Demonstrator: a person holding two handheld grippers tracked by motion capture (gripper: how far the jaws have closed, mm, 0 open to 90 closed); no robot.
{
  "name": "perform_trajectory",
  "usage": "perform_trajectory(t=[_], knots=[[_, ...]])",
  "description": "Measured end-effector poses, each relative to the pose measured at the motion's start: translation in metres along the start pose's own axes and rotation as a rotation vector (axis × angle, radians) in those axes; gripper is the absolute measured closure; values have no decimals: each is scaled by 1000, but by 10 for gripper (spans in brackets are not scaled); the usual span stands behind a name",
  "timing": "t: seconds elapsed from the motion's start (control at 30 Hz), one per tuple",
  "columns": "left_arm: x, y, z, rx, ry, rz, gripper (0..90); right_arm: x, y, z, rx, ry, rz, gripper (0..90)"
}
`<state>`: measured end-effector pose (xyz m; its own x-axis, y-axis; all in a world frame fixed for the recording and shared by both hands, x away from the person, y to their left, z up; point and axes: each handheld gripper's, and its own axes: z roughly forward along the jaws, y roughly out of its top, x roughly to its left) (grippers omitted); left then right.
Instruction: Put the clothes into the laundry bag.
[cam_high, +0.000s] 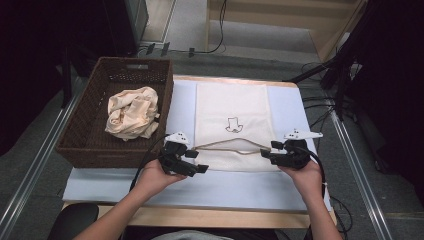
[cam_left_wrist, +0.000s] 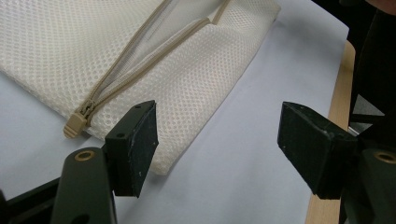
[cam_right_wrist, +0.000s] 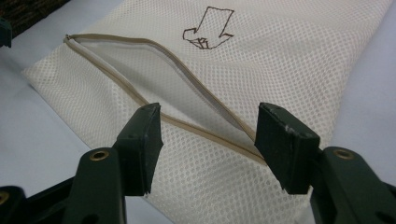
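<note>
- Mesh bag (cam_high: 232, 117) lies flat on the white mat (cam_high: 100, 182), just right of the basket (cam_high: 82, 145); long axis runs away from the person, zip (cam_right_wrist: 187, 126) across the near end, already gaping.
- Left gripper (cam_left_wrist: 217, 140): jaws wide, nothing held, bag's near-left corner just beyond them, zip pull (cam_left_wrist: 75, 125) beside it.
- Right gripper (cam_right_wrist: 210, 140): jaws wide, straddling the zip's right end, no grip yet; looks nearer to the opening.
- Crumpled cloth (cam_high: 132, 112) sits in the basket, prob. next into bag.
</note>
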<state>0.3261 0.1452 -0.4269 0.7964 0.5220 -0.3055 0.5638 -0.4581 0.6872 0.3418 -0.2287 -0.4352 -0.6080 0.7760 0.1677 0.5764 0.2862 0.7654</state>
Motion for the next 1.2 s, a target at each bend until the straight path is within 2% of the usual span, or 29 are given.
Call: perform_trajectory(t=[0.1,0.23,0.3,0.47,0.63,0.7,0.77,0.93,1.2], knots=[[-1,1,-1,12,-6,-11,307,1,1,-1,-14,-3,-9,426],[-3,1,-5,39,6,3,314,1,1,-1,-12,-3,-13,426],[-5,2,-8,41,-1,-6,313,1,1,-1,-12,-3,-12,427],[-11,8,-20,31,-6,6,314,3,1,-2,-12,15,-13,455],[-12,11,-25,23,-2,-9,314,5,2,0,-4,15,-22,454],[-14,14,-30,13,-14,-8,314,5,2,0,-2,15,-22,454],[-16,17,-34,16,3,11,314,5,2,0,-4,17,-22,454],[-19,24,-47,1,0,16,315,5,2,0,0,16,-23,451],[-19,31,-65,10,31,26,315,5,2,0,0,15,-26,449]])
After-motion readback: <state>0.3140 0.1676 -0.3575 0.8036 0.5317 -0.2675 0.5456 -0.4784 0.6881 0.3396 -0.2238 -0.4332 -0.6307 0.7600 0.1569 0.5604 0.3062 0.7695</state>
